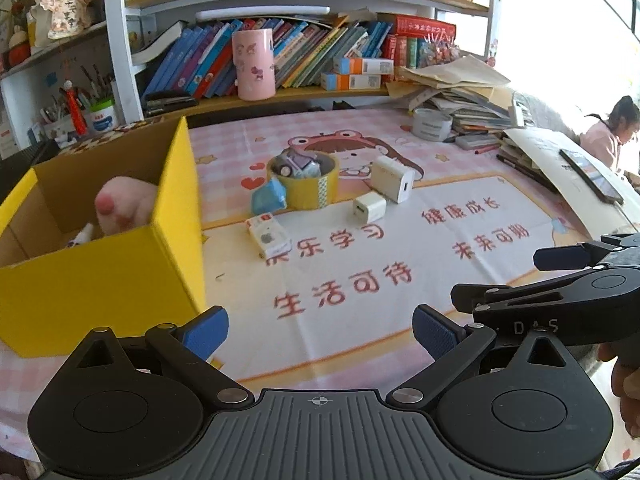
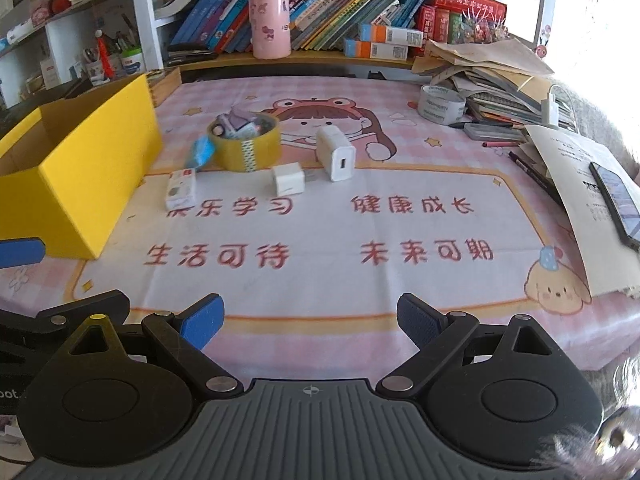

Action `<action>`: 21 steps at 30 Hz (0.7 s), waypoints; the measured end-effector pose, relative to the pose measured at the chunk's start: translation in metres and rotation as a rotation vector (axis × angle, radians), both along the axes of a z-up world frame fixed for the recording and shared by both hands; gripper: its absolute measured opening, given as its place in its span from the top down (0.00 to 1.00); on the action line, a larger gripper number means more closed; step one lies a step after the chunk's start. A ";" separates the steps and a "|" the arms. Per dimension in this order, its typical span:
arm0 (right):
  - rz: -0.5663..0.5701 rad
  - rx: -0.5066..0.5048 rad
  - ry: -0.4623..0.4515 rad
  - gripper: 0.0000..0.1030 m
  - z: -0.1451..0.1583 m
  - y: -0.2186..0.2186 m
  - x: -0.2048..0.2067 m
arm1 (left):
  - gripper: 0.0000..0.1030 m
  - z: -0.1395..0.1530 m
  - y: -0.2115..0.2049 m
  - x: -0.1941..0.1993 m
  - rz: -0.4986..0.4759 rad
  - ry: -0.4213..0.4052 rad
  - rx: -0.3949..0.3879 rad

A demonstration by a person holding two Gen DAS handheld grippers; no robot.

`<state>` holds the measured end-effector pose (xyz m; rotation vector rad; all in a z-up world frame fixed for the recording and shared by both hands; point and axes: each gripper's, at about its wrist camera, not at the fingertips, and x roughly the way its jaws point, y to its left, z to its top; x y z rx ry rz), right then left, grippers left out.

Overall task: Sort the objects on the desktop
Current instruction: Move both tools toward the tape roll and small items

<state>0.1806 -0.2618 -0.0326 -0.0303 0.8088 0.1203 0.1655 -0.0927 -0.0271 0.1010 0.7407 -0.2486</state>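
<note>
A yellow box (image 1: 120,280) stands open at the left, also in the right wrist view (image 2: 92,184); a pink toy (image 1: 124,204) lies inside it. On the mat are a yellow tape roll (image 1: 306,182) (image 2: 246,142) holding small items, a blue item (image 1: 269,197) (image 2: 202,151), a small flat white box (image 1: 269,235) (image 2: 181,189), a small white charger (image 1: 369,207) (image 2: 287,179) and a larger white charger (image 1: 393,178) (image 2: 337,153). My left gripper (image 1: 320,328) is open and empty near the box's front corner. My right gripper (image 2: 310,322) (image 1: 560,280) is open and empty over the mat's near edge.
A bookshelf (image 2: 320,8) with a pink cylinder (image 1: 254,64) (image 2: 270,24) runs along the back. A pile of papers and books (image 2: 492,80), a clear tape roll (image 2: 440,104), pens and a phone (image 2: 616,204) crowd the right side. A person (image 1: 608,136) sits far right.
</note>
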 end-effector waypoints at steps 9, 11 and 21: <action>0.038 0.041 -0.014 0.10 0.004 -0.040 0.044 | 0.03 0.004 -0.034 0.026 0.087 -0.010 0.014; 0.062 0.046 -0.023 0.10 0.005 -0.045 0.053 | 0.03 0.004 -0.039 0.032 0.112 -0.013 0.015; 0.160 0.081 -0.059 0.26 0.004 -0.058 0.095 | 0.03 0.002 -0.054 0.054 0.179 -0.004 0.030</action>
